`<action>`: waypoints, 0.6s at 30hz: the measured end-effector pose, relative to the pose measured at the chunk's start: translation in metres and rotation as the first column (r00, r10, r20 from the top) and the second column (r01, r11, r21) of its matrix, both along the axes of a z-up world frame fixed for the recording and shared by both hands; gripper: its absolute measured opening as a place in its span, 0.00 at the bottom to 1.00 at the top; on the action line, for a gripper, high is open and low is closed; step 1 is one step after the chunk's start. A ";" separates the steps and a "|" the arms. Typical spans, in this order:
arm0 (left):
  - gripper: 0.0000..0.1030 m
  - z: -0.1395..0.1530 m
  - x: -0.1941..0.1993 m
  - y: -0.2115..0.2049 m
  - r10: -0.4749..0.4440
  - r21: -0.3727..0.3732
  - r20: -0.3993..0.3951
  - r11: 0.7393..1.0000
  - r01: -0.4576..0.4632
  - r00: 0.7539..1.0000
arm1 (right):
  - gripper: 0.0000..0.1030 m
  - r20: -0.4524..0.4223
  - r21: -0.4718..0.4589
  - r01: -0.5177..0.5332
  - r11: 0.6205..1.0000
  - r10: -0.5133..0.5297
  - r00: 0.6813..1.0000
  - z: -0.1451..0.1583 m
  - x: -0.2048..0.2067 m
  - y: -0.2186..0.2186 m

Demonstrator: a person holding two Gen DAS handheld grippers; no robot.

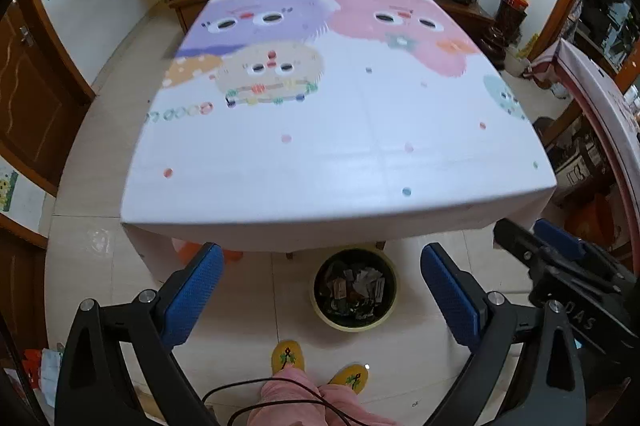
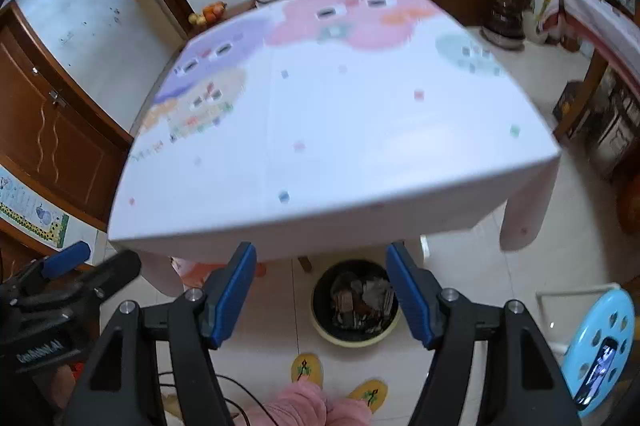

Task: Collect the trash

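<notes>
In the lower middle of the left wrist view, the left gripper (image 1: 322, 290) has its 2 blue-padded fingers (image 1: 196, 294) spread wide, with nothing between them. Framed in that gap is the trash bin (image 1: 354, 326), a round pale-yellow bin with a dark liner that stands on the tiled floor (image 1: 96, 266) just below the near edge of the table (image 1: 320, 154). Crumpled paper and wrappers, the trash (image 1: 352, 286), lie inside it. The table fills the centre of the frame under a white cloth printed with fuzzy cartoon faces toward the upper part. At the lower right edge of this view the right gripper (image 1: 556, 246) shows dark and blurred. In the right wrist view the right gripper (image 2: 322, 294) is likewise spread, its jaws apart and empty, with the same bin (image 2: 320, 322) showing between the pads in the lower middle. At the bottom of both frames are 2 yellow slippers (image 1: 287, 356) and pink trouser legs (image 1: 304, 402) of the person. A light-blue stool (image 2: 600, 338) with a phone (image 2: 598, 374) on it sits at the lower right of the right wrist view.
</notes>
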State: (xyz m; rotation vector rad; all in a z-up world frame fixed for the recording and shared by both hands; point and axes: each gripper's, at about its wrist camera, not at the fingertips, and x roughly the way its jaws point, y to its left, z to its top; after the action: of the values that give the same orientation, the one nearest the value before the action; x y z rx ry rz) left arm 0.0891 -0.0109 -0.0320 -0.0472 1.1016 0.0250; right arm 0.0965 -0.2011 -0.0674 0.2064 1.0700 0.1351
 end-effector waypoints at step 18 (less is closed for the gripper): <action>0.95 0.053 -0.009 -0.004 0.113 -0.002 0.105 0.994 -0.114 0.988 | 0.66 0.088 -0.078 -0.029 0.996 0.036 0.995 0.082 -0.006 0.008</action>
State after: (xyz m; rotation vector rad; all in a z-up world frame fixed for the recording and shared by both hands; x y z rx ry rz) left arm 0.0803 -0.0144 0.0207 -0.1069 0.9928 0.1256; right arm 0.0907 -0.1932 0.0145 0.1122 0.9882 0.1311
